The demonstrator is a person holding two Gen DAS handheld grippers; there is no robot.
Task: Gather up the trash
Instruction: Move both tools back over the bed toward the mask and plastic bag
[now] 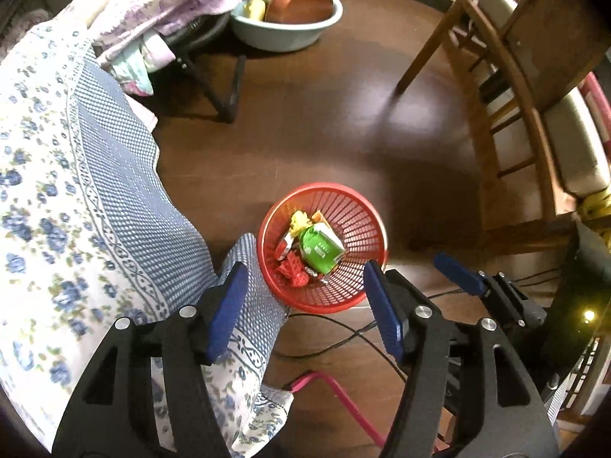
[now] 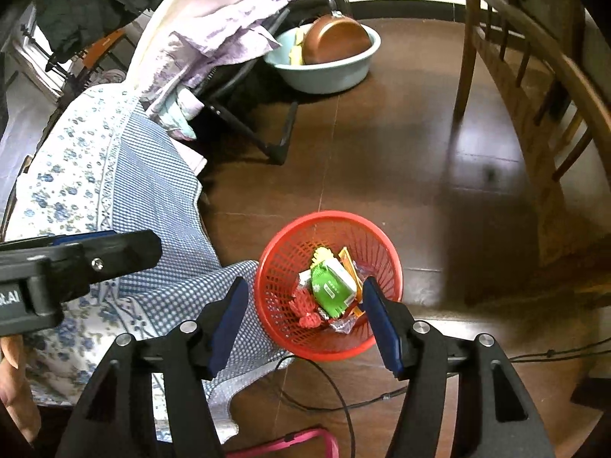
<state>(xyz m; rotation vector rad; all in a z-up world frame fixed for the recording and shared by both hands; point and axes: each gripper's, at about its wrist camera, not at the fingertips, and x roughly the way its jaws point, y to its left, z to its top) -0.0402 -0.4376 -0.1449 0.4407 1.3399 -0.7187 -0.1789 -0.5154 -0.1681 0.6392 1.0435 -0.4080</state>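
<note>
**Both grippers empty above a filled basket**

Left gripper [image 1: 305, 305] hung with its jaws about half apart and nothing between them; the right gripper [image 2: 305, 324] stood the same way, equally empty. No earlier picture was given, so nothing can be said of how they came there.

Below and ahead of both tools, on the dark wooden floor [image 1: 382, 133], sat one red basket [image 1: 355, 210], round, so it offered no long axis to line up with. It lay just beside the hanging corner of a blue patterned cloth [image 1: 114, 191]. In the right wrist view the basket sat almost between the fingertips; in the left it lay a little further ahead, so the right hand seemed the nearer, though only slightly.

Inside were a green packet [image 1: 320, 248], a yellow wrapper [image 1: 299, 219], red netting [image 1: 292, 271] and some clear or foil scraps [image 2: 341, 322]; at least five pieces, the exact count unclear. No loose trash showed on the floor, so the collecting looked largely done.
</note>
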